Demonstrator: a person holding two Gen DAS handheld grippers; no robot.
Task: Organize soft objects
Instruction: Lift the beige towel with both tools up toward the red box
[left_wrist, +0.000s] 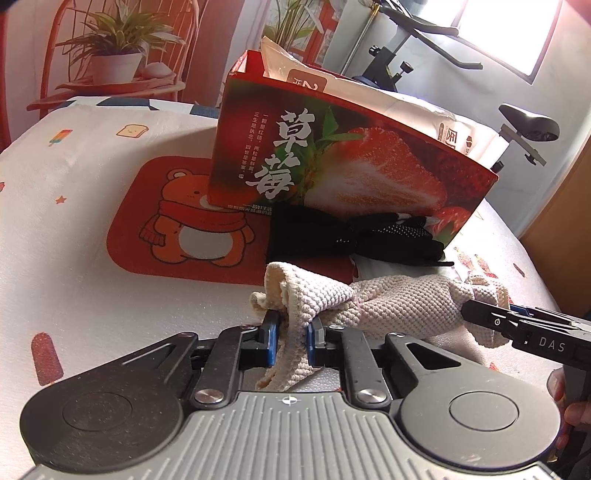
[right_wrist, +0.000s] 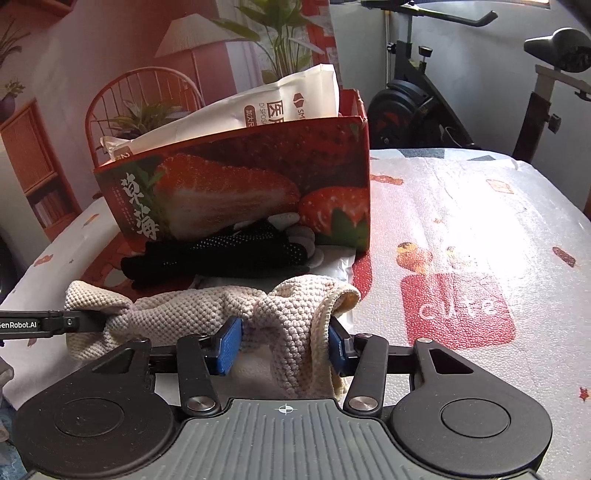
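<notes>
A beige knitted cloth (left_wrist: 406, 306) lies bunched across the near part of the table. My left gripper (left_wrist: 291, 332) is shut on its left end, which hangs folded between the blue pads; the right wrist view shows that left gripper (right_wrist: 103, 321) pinching the cloth (right_wrist: 184, 314). My right gripper (right_wrist: 284, 343) straddles the other end. Its right pad touches the hem, its left pad stands a little off the fabric, so it is open. In the left wrist view the right gripper (left_wrist: 469, 314) reaches the cloth from the right. Black dotted gloves (left_wrist: 332, 236) lie behind it.
A red strawberry box (left_wrist: 351, 166) stands behind the gloves (right_wrist: 221, 254), with a white packet (right_wrist: 258, 107) sticking out of it. An orange bear mat (left_wrist: 177, 221) lies at the left on the printed table cover (right_wrist: 480, 206). An exercise bike (right_wrist: 424, 92) stands beyond the table.
</notes>
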